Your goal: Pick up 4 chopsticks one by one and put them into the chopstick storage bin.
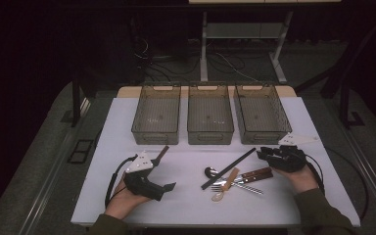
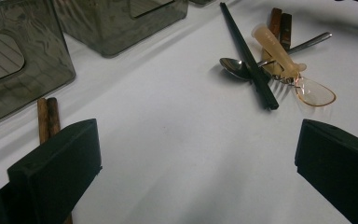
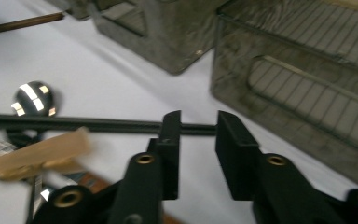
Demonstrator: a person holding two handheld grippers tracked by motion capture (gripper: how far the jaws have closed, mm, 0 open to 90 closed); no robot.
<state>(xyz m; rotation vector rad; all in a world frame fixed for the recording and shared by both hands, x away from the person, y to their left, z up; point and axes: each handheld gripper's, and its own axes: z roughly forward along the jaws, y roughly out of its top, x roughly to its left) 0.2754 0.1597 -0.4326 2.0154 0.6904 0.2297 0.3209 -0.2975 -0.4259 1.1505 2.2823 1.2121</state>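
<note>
A heap of cutlery lies right of the table's centre: a black chopstick (image 1: 227, 169) (image 2: 249, 56) (image 3: 74, 123), a metal spoon (image 1: 209, 172) (image 2: 233, 67) (image 3: 32, 98), a clear plastic spoon (image 1: 223, 188) (image 2: 307, 91), a fork (image 1: 247, 188) and brown-handled pieces (image 1: 257, 174) (image 2: 279, 21). My right gripper (image 1: 265, 153) (image 3: 198, 123) sits at the black chopstick's far end with a narrow gap between its jaws. The stick's end shows in that gap and the pads do not press on it. My left gripper (image 1: 164, 174) (image 2: 198, 158) rests wide open over bare table, with brown chopsticks (image 1: 162, 152) (image 2: 46, 116) beside one jaw.
Three smoky see-through bins stand in a row at the back, left (image 1: 156, 115), middle (image 1: 210, 115) and right (image 1: 262, 115) (image 3: 307, 84). The white table (image 1: 191, 205) ends just in front of the person's wrists. Dark floor and a desk frame lie beyond.
</note>
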